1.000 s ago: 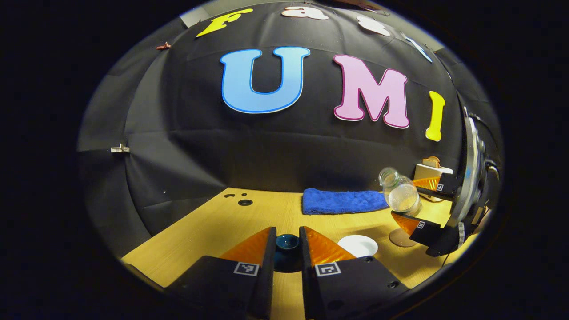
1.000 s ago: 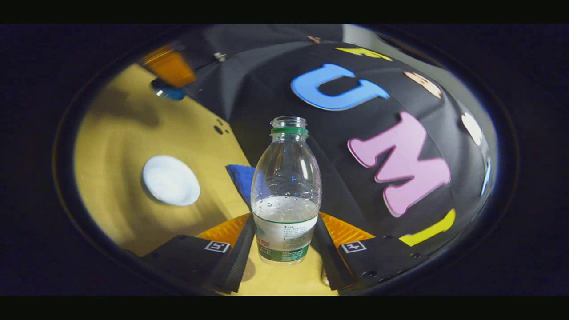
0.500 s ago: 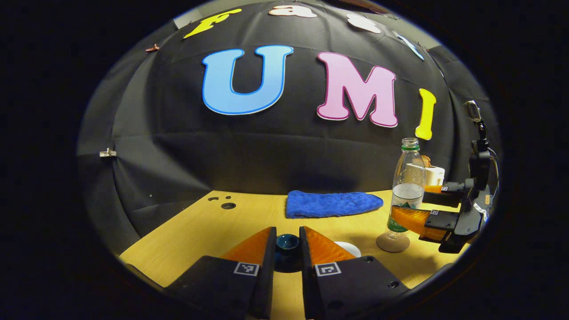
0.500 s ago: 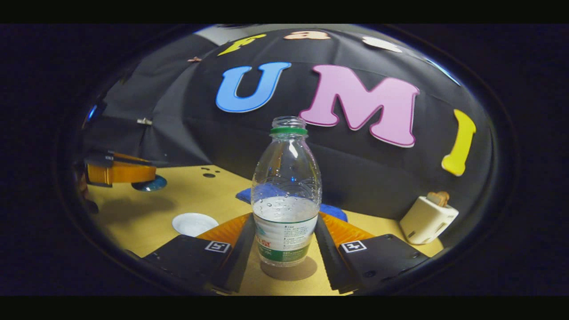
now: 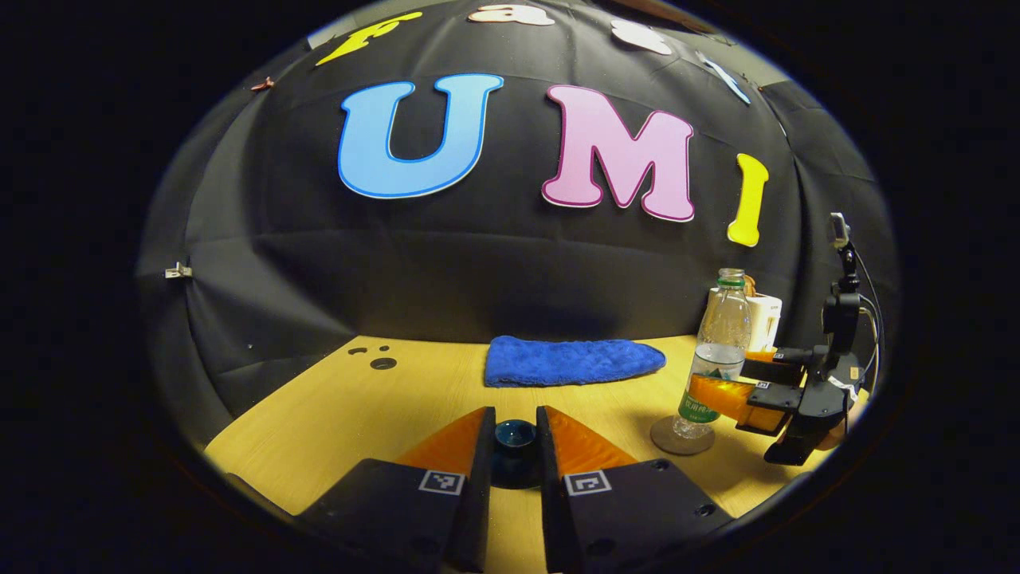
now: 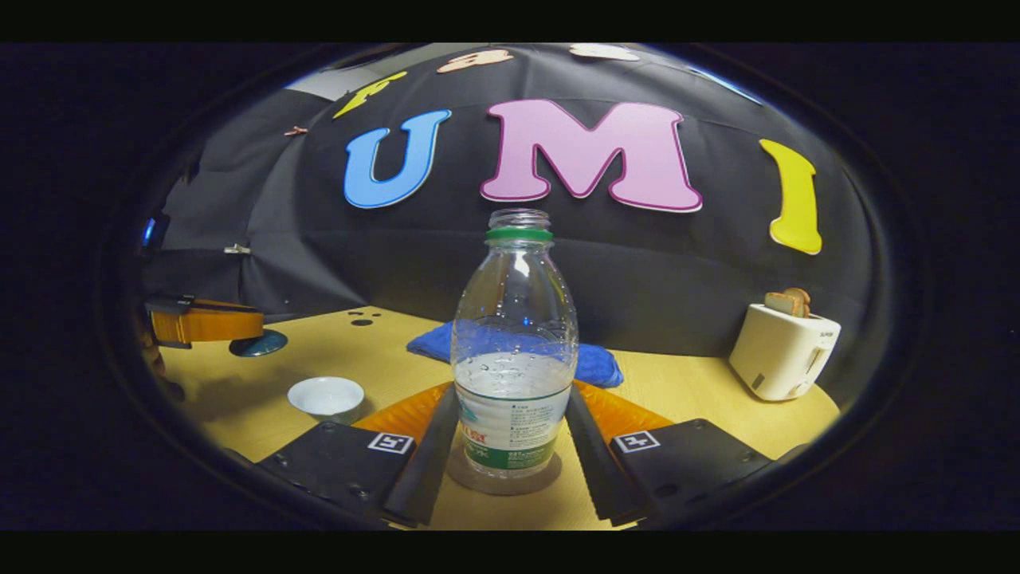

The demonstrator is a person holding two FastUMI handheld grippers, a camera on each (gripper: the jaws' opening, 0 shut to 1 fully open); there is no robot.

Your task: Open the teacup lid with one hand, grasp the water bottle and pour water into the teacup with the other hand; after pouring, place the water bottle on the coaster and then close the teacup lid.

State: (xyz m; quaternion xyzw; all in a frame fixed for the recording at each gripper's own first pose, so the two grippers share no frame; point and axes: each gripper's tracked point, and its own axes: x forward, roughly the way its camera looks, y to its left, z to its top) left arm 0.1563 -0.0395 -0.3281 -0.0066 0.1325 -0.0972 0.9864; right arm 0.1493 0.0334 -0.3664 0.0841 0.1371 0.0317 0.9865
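The clear water bottle (image 6: 514,351), part full and uncapped, stands upright on the round coaster (image 6: 504,481). My right gripper (image 6: 512,391) is shut on its labelled lower half, one finger on each side. From the left gripper view the bottle (image 5: 719,351) stands on the coaster (image 5: 668,441) at the right, with the right gripper (image 5: 737,381) around it. My left gripper (image 5: 515,413) is shut on the dark blue teacup lid (image 5: 515,437) and holds it above the table. The white teacup (image 6: 325,396) sits uncovered to the left of the bottle. Farther left is the left gripper (image 6: 209,323) with the lid (image 6: 259,344).
A folded blue towel (image 5: 574,360) lies at the back of the wooden table (image 5: 382,414). A white toaster (image 6: 783,351) with bread in it stands at the back right. Small round holes (image 5: 382,363) mark the table's far left corner.
The bottle has swung from tilted to upright and come down onto the coaster, still held. The left gripper keeps the lid and has shifted a little.
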